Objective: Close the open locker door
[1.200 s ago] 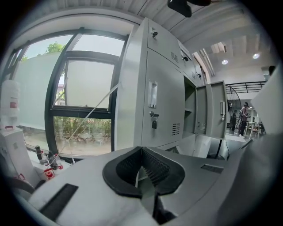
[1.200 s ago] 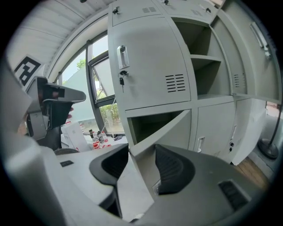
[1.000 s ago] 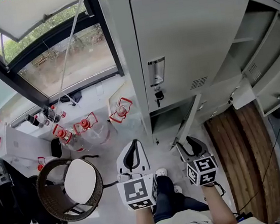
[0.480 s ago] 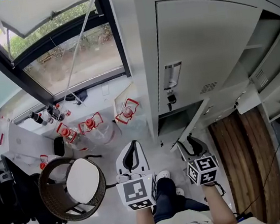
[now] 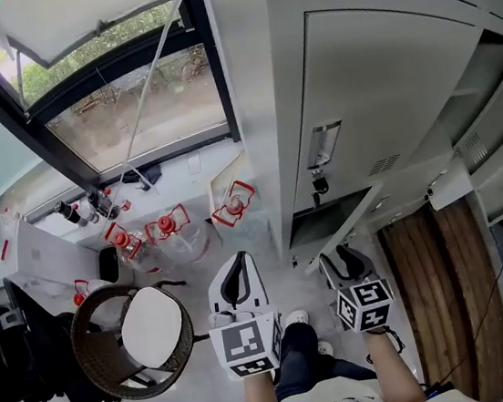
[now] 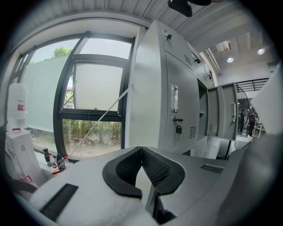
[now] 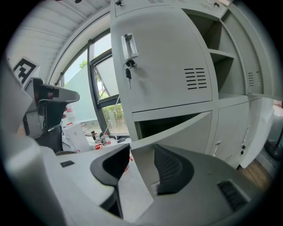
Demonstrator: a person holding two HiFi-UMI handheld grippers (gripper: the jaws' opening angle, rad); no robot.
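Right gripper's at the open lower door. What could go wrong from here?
1. The right gripper has just been closing round the door edge but looks not yet clamped; a push now may let it slip out.
2. The door closes toward the shut left gripper beside it, which might get struck.

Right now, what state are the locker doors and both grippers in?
Lower locker door, swung open.
Upper locker door, closed, key in lock.
Left gripper, jaws shut, empty.
Right gripper, jaws apart, just been closing, door edge between them.
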